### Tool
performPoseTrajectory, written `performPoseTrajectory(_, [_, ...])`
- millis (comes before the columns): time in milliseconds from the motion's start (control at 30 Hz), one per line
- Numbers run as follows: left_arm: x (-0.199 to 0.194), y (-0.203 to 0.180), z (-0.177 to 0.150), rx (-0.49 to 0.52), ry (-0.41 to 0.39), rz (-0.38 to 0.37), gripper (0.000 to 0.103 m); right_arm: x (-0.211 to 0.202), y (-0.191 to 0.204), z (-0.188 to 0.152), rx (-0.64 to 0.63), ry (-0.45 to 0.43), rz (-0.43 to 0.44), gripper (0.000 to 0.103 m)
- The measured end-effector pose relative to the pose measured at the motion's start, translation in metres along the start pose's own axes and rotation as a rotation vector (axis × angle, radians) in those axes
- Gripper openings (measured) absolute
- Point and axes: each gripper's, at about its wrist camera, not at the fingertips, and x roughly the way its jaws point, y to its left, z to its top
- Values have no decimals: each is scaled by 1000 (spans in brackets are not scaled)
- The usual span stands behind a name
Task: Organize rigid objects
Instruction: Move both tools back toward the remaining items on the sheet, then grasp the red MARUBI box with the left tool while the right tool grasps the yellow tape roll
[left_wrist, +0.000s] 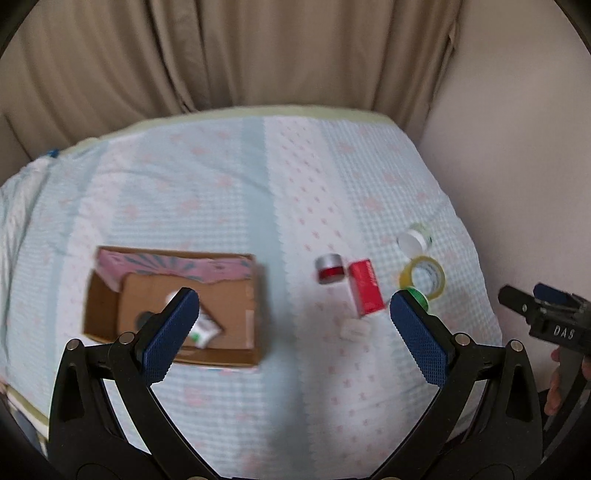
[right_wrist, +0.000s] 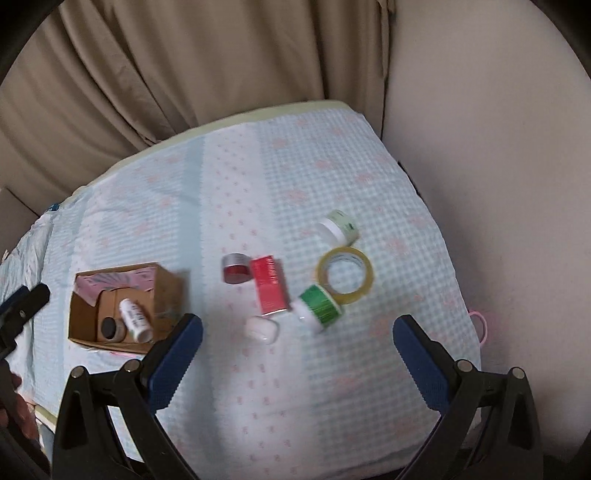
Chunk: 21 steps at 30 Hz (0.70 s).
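A cardboard box (left_wrist: 103, 317) (right_wrist: 166, 291) lies open on the bed at the left, holding a white bottle (right_wrist: 135, 319) and a dark-lidded jar (right_wrist: 110, 328). To its right lie a red jar (left_wrist: 330, 268) (right_wrist: 235, 268), a red carton (left_wrist: 365, 287) (right_wrist: 269, 285), a small white jar (right_wrist: 262, 329), a green-labelled jar (right_wrist: 319, 306), a yellow tape roll (left_wrist: 423, 277) (right_wrist: 345, 275) and a pale green jar (left_wrist: 413, 238) (right_wrist: 340, 227). My left gripper (left_wrist: 291, 314) is open and empty above the bed. My right gripper (right_wrist: 297, 339) is open and empty, also seen in the left wrist view (left_wrist: 532, 306).
The bed carries a light blue checked cover (left_wrist: 240, 177) (right_wrist: 295, 177). Beige curtains (left_wrist: 221, 48) hang behind it and a plain wall (right_wrist: 498, 147) stands at the right. A pink cord (right_wrist: 480, 321) lies off the bed's right edge.
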Motion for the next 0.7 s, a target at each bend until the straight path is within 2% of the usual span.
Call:
performPoseTrajectory(167, [66, -41, 3, 4, 96, -5, 103, 46, -23, 21, 22, 75, 8, 103])
performPoseTrajectory(267, [103, -58, 2, 11, 156, -39, 103, 80, -34, 30, 52, 130, 9, 103])
performPoseTrajectory(500, [184, -77, -6, -19, 287, -61, 103, 156, -58, 41, 168, 267, 7, 103])
performPoseTrajectory(600, [213, -85, -11, -13, 320, -13, 103, 186, -63, 43, 189, 330, -11, 103])
performPoseTrajectory(700, [240, -93, -13, 35, 340, 52, 103, 212, -64, 46, 207, 372, -24, 103])
